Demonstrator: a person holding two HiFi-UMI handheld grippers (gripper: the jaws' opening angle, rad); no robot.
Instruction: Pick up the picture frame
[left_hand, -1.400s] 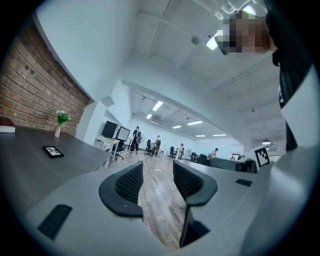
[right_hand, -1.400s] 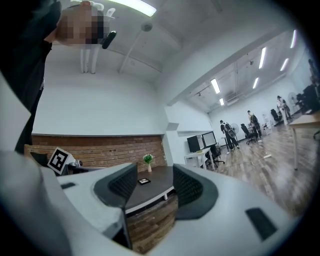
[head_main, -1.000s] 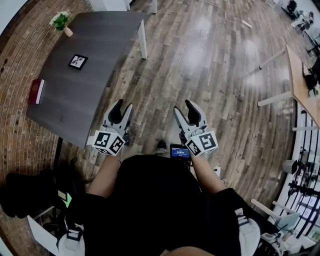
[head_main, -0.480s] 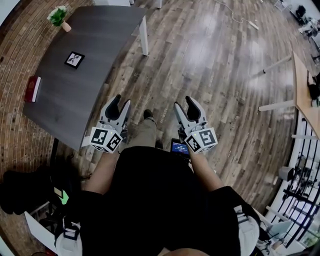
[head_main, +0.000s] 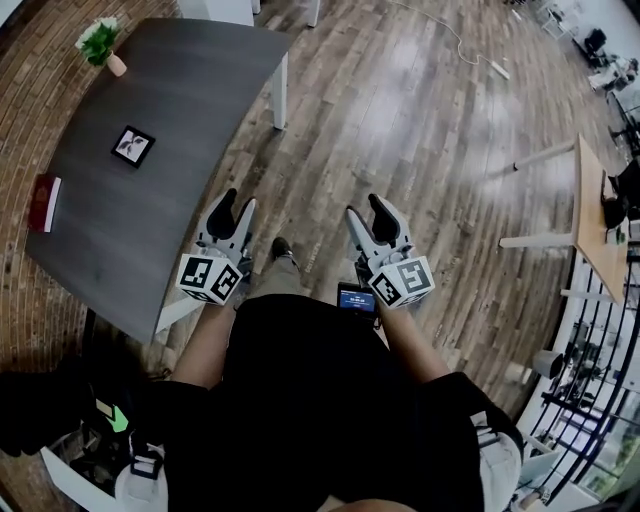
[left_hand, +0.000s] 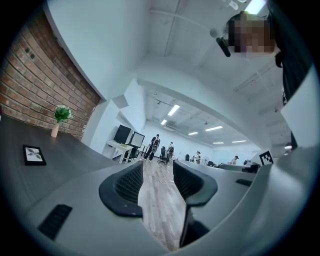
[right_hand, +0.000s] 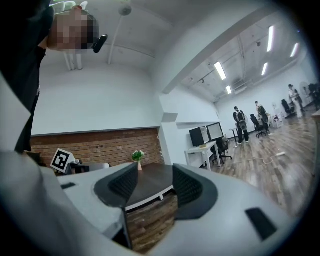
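Observation:
A small black picture frame with a pale print lies flat on the dark grey table, left of its middle; the left gripper view shows the picture frame at far left. My left gripper is held level beside the table's near right edge, open and empty. My right gripper hangs over the wooden floor further right, open too, nothing between its fingers. Both stay well short of the frame.
A potted plant stands at the table's far left corner and a red book lies near its left edge. White table legs drop to the floor. A wooden desk stands at right. People stand far off.
The person has walked forward: the table has come nearer and slid down in the head view. Both grippers kept their open jaws and their pose.

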